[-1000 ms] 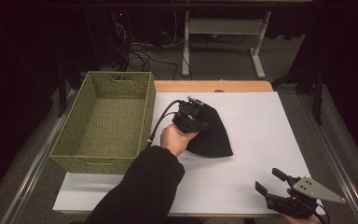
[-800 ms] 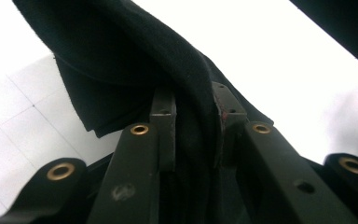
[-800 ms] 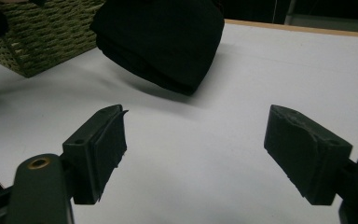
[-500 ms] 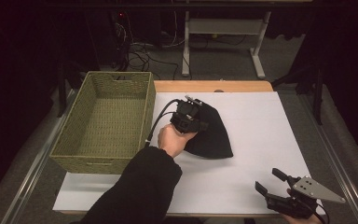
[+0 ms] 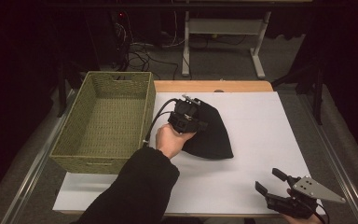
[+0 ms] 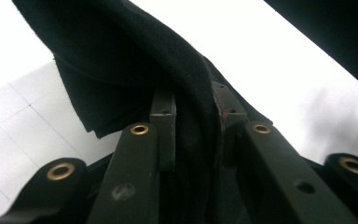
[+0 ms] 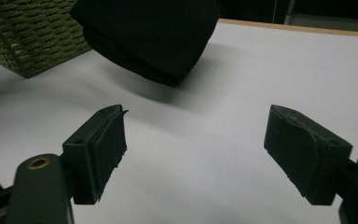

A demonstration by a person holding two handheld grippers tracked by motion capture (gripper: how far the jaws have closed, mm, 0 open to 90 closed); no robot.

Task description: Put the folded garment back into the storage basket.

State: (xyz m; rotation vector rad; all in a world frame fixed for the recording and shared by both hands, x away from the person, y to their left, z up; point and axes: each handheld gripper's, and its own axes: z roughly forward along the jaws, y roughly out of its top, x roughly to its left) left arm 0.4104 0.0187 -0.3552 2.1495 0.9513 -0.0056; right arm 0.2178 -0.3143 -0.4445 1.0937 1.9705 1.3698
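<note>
A black cloth (image 5: pixel 212 135) lies bunched on the white sheet (image 5: pixel 261 121) near the table's middle. My left gripper (image 5: pixel 193 116) is at the cloth's left edge, held by a hand in a black sleeve. In the left gripper view a fold of the cloth (image 6: pixel 121 56) runs up between the jaws, and my left gripper (image 6: pixel 193 107) is shut on it. My right gripper (image 5: pixel 267 179) rests near the front right corner of the sheet, well apart from the cloth. Seen from the right gripper view, my right gripper (image 7: pixel 196 140) stands open with bare sheet between its pads, and the cloth (image 7: pixel 154 32) hangs farther off.
A green woven basket (image 5: pixel 100 161) stands at the left, its right wall close to the left hand; its corner (image 7: pixel 28 32) shows in the right gripper view. Bare white sheet stretches right of the cloth. A wooden table edge (image 5: pixel 214 86) runs behind.
</note>
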